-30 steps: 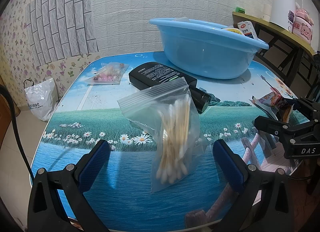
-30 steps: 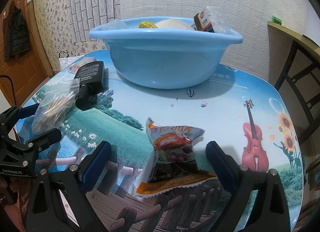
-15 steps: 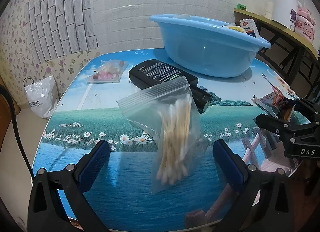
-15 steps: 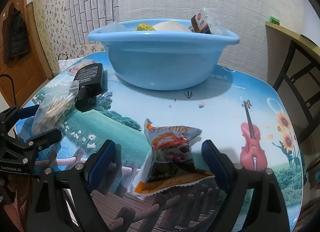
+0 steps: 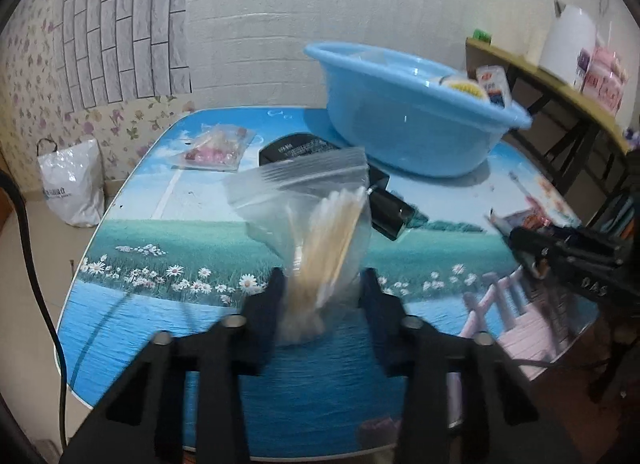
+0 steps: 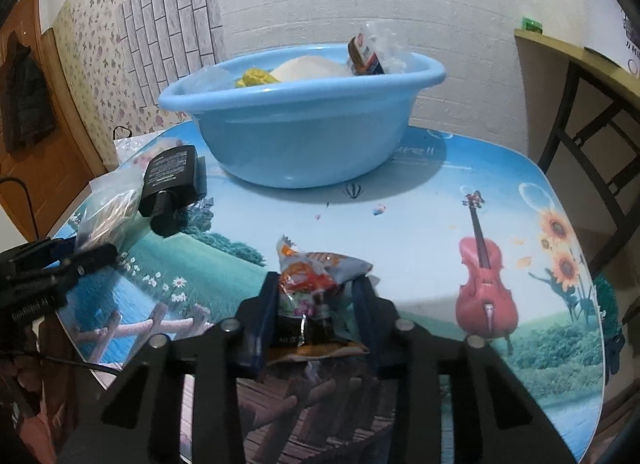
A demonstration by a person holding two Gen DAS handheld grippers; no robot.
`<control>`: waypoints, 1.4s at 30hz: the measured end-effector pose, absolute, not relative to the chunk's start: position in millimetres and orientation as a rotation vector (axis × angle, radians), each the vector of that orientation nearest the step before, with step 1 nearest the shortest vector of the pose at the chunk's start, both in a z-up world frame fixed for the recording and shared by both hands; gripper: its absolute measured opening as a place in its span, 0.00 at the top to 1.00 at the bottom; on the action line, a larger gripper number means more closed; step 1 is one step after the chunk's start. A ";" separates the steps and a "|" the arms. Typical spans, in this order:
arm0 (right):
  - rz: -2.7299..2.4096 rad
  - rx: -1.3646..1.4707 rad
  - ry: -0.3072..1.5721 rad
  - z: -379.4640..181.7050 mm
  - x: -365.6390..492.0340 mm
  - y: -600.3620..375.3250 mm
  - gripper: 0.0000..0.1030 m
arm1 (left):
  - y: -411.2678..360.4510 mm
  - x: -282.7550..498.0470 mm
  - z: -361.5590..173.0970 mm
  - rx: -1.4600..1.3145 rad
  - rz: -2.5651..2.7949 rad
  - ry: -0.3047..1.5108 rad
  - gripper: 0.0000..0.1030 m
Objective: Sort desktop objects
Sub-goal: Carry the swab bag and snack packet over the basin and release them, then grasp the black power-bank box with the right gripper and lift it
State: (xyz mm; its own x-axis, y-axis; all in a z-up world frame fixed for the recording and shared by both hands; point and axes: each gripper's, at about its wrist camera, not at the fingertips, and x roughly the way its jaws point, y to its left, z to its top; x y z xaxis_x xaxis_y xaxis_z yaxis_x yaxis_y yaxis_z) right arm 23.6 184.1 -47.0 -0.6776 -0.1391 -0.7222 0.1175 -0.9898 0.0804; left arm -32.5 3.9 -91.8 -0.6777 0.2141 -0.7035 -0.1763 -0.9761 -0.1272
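Fingers of left gripper [image 5: 322,292] pinching clear zip bag of cotton swabs [image 5: 320,240]; right gripper [image 6: 316,304] pinching crinkled orange snack packet [image 6: 316,288], both likely bound for blue plastic basin [image 6: 304,136].

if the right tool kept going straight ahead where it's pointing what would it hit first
Probably the blue basin. The right tool, shut on the snack packet, faces bare table ahead, then the basin's wall, though depth is hard to judge.

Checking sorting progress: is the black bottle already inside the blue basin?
No, the black bottle lies on the table beside the blue basin.
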 end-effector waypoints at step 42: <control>-2.725 0.779 -0.053 50.2 -29.0 149.4 0.05 | -40.5 -101.4 -67.5 -1.265 2.776 -0.147 0.18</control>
State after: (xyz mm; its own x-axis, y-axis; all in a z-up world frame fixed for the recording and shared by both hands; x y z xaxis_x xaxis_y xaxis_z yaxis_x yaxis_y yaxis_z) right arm -29.0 149.4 50.2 -0.8057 -0.3010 -0.5101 0.2809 -0.9524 0.1183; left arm -101.4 -40.5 -67.5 -0.6535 0.1191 -0.7475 -0.0395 -0.9916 -0.1234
